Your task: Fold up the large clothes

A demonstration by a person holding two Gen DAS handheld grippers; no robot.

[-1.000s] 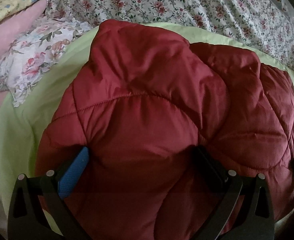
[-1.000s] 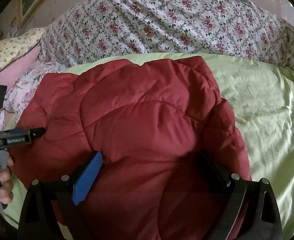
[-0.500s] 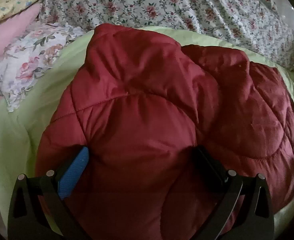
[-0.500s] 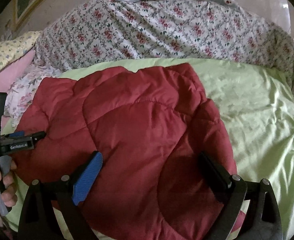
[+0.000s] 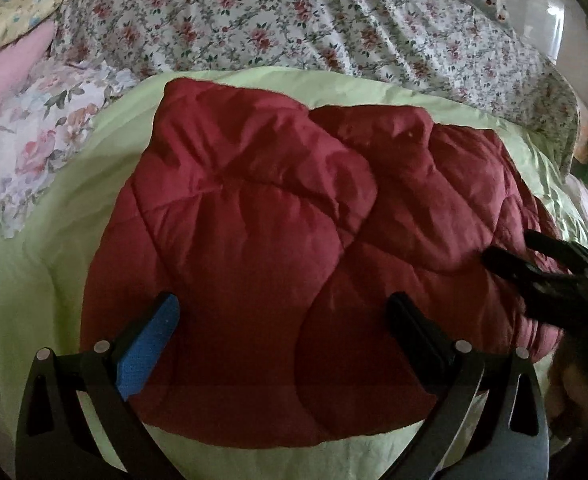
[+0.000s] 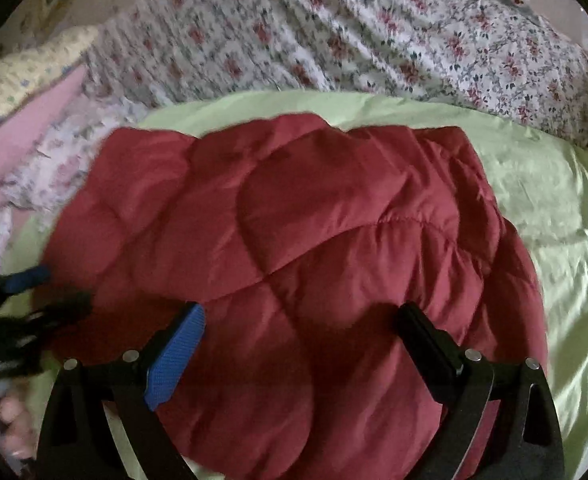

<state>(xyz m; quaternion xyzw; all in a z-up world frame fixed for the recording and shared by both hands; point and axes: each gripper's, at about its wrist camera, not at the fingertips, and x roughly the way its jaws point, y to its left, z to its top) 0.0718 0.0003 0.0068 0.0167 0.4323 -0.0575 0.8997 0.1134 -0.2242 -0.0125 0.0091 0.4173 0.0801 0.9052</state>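
Observation:
A dark red quilted puffer jacket [image 5: 278, 248] lies folded in a thick bundle on a light green sheet [image 5: 46, 264]. It also fills the middle of the right wrist view [image 6: 314, 264]. My left gripper [image 5: 284, 324] is open and hangs above the jacket's near edge, nothing between its fingers. My right gripper [image 6: 300, 334] is open above the jacket's near right part. The right gripper also shows at the right edge of the left wrist view [image 5: 542, 264], and the left gripper at the left edge of the right wrist view [image 6: 30, 300].
A floral quilt [image 5: 294, 24] lies bunched across the back of the bed. A floral pillow [image 5: 38, 140] and pink and yellow bedding [image 5: 6, 64] lie at the far left. Green sheet [image 6: 554, 220] extends to the jacket's right.
Both grippers have pulled back and up from the jacket, so more green sheet shows along its near edge. The jacket stays in place. Each gripper now appears in the other's view.

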